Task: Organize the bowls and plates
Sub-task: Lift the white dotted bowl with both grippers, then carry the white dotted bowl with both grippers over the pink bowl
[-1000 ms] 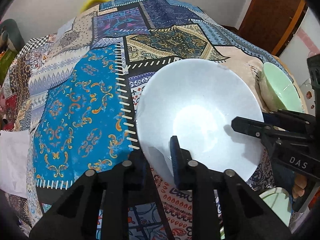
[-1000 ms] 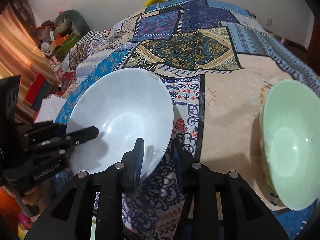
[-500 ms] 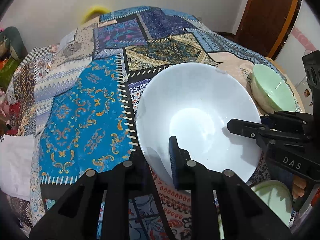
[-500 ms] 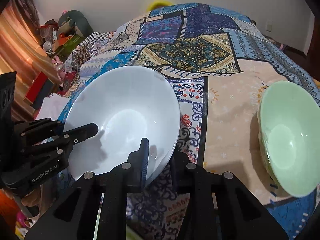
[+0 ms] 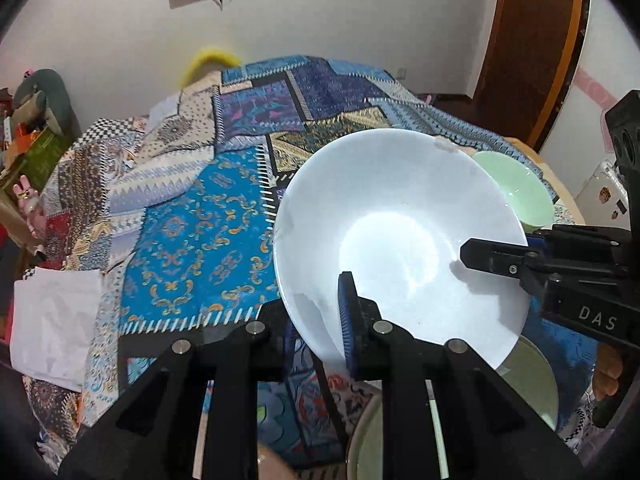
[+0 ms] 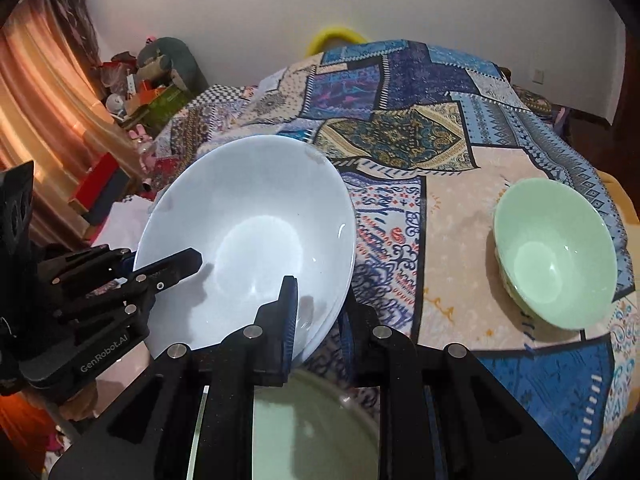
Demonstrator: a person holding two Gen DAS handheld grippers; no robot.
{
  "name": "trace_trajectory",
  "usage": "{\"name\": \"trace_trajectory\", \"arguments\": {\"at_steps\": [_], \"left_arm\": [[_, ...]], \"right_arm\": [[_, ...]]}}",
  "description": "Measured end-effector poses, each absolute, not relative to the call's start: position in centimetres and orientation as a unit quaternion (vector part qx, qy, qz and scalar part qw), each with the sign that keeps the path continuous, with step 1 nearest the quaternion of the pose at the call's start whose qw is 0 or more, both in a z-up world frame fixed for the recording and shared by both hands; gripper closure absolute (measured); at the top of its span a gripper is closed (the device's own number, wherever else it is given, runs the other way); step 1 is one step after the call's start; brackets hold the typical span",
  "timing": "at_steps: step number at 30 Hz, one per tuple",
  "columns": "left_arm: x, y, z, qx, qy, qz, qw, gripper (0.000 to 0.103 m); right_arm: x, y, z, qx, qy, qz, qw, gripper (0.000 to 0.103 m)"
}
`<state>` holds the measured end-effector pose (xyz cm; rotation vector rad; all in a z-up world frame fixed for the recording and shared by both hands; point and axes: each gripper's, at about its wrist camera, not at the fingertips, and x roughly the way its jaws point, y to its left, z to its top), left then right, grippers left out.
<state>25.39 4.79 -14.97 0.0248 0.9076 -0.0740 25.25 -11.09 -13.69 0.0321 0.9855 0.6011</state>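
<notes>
The white bowl (image 5: pixel 400 240) was held clear of the patterned cloth (image 5: pixel 192 240) on the worktop, its rim pinched by the closed left hand-held gripper (image 5: pixel 316 320) and the closed right hand-held gripper (image 6: pixel 320 320). A green bowl (image 6: pixel 554 252) sat well apart on the cloth, and a pale green plate (image 6: pixel 312 432) lay below. Stacking was judged barely begun; the white bowl had not yet been placed.

Before you: one white bowl (image 5: pixel 400 236), one green bowl (image 6: pixel 554 254), one green plate (image 6: pixel 316 432), two hand-held grippers.
</notes>
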Motion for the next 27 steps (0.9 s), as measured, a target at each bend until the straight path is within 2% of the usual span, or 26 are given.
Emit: {"name": "trace_trajectory", "arguments": {"at_steps": [14,27], "left_arm": [[17.8,6.9,-10.8,0.005,0.390,-0.006,0.921,0.084],[12.3,11.1,-10.2,-0.030,0.377,0.025,0.925,0.084]], "right_arm": [[20.2,-8.9,-10.5,0.005,0.434,0.316,0.843,0.085],[17.2,-5.0,-10.2,0.004,0.426,0.357,0.831,0.085]]}}
